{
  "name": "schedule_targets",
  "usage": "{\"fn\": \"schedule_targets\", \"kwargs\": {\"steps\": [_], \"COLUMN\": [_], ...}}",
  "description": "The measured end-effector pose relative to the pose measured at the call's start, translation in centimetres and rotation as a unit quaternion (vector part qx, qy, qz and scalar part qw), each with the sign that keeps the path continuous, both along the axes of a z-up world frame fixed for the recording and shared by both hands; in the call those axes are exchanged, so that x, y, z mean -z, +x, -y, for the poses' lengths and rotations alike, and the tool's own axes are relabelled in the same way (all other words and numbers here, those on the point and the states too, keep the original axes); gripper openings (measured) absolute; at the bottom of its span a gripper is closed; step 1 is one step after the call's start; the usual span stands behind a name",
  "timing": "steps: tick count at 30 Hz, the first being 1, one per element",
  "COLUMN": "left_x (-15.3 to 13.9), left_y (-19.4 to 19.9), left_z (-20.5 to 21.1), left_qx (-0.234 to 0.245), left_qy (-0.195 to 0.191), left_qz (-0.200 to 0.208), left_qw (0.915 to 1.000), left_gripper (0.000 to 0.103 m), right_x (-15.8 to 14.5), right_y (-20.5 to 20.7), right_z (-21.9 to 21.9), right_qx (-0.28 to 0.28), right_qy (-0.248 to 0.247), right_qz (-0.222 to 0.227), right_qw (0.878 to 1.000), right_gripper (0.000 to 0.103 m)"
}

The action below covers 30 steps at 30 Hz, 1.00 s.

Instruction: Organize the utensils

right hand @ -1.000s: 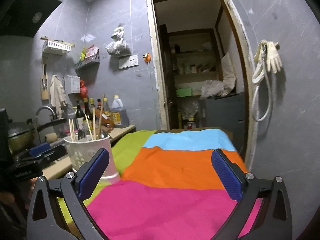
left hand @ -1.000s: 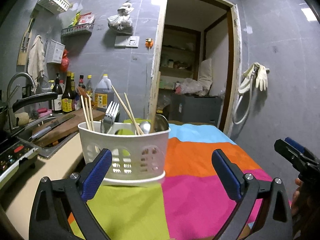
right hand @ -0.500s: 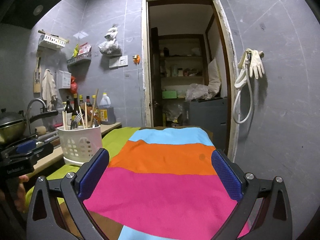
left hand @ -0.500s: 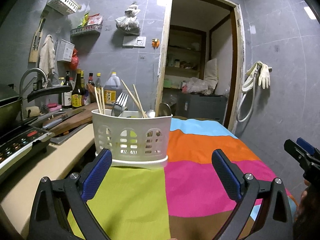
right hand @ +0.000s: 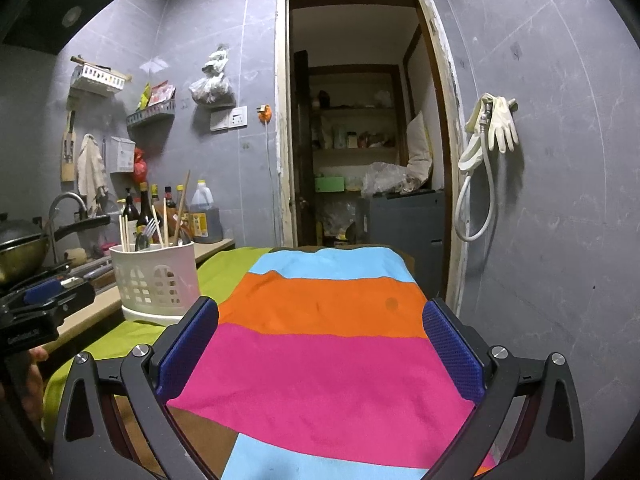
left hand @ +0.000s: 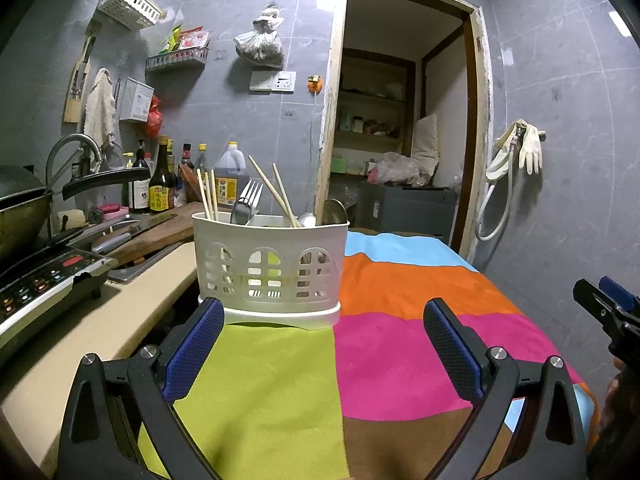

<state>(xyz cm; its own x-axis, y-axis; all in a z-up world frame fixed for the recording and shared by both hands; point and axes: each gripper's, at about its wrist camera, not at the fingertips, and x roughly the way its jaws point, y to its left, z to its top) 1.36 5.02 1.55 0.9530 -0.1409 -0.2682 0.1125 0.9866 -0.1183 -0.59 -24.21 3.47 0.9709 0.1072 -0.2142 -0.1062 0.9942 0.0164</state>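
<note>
Ahead of the left jaws, the caddy [left hand: 269,270] wall hid the lower ends of the chopsticks [left hand: 276,194] and fork [left hand: 251,196].

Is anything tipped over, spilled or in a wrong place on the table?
Nothing stands out. The white utensil basket stands upright on the striped cloth, with the chopsticks, fork and spoons inside it. No spill shows.

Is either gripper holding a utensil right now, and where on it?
Nothing is held. The left gripper and the right gripper are both open and empty above the striped cloth; the utensils stand in the white caddy.
</note>
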Motion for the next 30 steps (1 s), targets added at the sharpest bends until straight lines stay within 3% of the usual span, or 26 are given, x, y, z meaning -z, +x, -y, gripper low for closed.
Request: {"fn": "schedule_targets", "kwargs": {"steps": [30], "left_x": [0.46], "left_y": [0.10], "left_z": [-0.21], "left_qx": [0.002], "left_qy": [0.005], "left_qz": [-0.003], "left_qw": [1.0000], "left_gripper": [0.098], "right_x": [0.16], "right_y": [0.02], "right_z": [0.41], "right_qx": [0.010], "right_qy": [0.003], "right_qz": [-0.001], "right_qw": [1.000], "right_gripper": [0.103]}}
